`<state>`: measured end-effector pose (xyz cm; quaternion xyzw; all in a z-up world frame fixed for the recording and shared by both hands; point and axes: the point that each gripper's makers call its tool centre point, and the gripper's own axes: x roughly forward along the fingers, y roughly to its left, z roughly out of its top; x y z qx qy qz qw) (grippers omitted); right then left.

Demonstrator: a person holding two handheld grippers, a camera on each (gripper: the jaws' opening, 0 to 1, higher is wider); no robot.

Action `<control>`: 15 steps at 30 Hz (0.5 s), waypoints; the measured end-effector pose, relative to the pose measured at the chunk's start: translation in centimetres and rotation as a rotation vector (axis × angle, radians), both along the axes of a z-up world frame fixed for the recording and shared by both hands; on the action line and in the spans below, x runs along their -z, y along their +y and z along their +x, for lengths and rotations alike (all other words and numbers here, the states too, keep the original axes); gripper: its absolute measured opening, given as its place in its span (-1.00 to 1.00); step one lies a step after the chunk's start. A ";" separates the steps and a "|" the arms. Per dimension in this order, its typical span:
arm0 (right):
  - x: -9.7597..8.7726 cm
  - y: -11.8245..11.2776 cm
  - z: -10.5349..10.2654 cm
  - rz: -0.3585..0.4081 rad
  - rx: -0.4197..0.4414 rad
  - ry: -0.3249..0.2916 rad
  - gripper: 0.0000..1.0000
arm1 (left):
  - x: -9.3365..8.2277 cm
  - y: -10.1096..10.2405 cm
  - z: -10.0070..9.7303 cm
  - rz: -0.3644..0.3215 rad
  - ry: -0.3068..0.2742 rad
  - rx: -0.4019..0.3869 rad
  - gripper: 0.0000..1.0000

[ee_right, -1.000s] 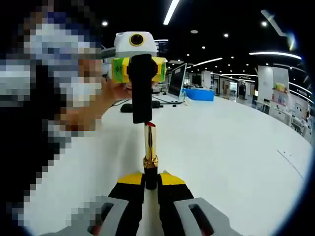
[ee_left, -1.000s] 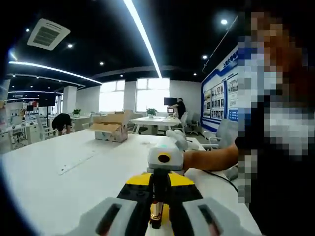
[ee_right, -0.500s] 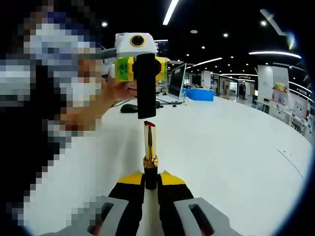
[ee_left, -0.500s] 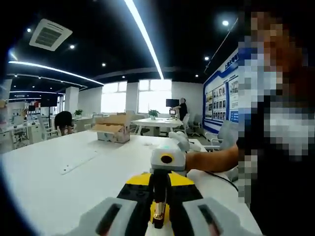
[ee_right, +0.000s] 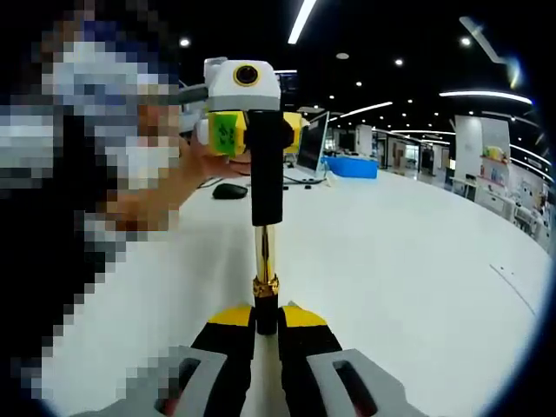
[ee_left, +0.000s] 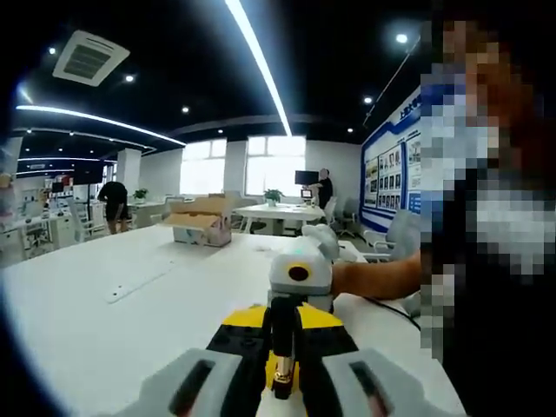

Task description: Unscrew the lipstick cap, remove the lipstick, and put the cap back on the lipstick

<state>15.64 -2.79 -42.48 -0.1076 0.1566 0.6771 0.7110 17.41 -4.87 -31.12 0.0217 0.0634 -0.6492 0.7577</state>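
Left gripper view: left gripper (ee_left: 281, 369) clamped on black cylindrical lipstick cap (ee_left: 281, 334), cap pointing straight ahead; gold lipstick tube (ee_left: 281, 373) visible between jaws, entering cap mouth. Right gripper (ee_left: 300, 274) directly beyond cap, facing back.

Right gripper view: right gripper (ee_right: 266, 334) closed on tube's dark base; gold lipstick tube (ee_right: 264, 265) upright above jaws, tip inside black cap (ee_right: 266, 178) held by left gripper (ee_right: 248, 122). Axes look collinear; next move likely straight push along tube axis.

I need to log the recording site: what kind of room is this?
Probably an open-plan office. Long white tables run through it, a cardboard box sits on one, a wall display board hangs at the side, and a monitor stands behind.
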 end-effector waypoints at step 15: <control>0.0 0.1 -0.6 -0.001 -0.001 -0.002 -0.80 | 2.5 -0.6 -0.1 0.065 0.023 0.022 -0.75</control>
